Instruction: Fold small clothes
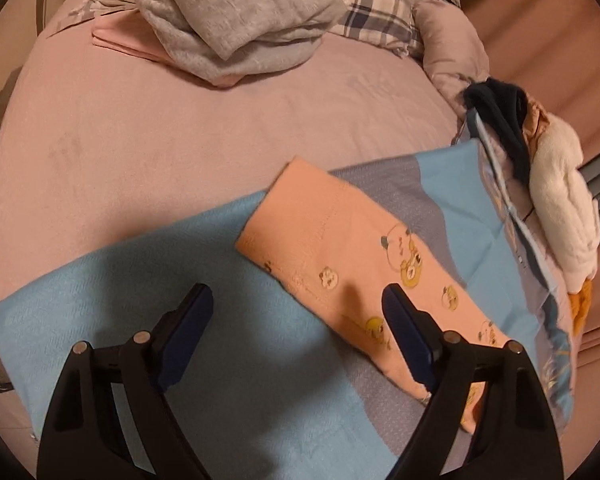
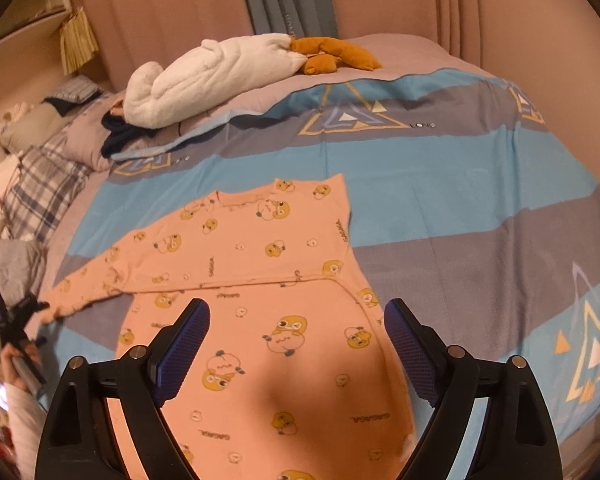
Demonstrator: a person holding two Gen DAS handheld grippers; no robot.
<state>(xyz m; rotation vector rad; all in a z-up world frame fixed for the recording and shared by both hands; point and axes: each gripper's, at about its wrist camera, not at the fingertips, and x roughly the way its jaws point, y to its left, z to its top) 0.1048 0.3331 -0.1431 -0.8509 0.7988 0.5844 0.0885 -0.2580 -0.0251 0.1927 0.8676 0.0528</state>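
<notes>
The shirt lies flat on the bed, one sleeve folded across. Both hand-held grippers, left and right, are spread and empty; a shallow pinch may drag the fold loose.

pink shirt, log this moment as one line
task: fold small clothes | pink shirt: flat on striped blanket, one sleeve folded across | left gripper: open above sleeve | right gripper: open above body
</notes>
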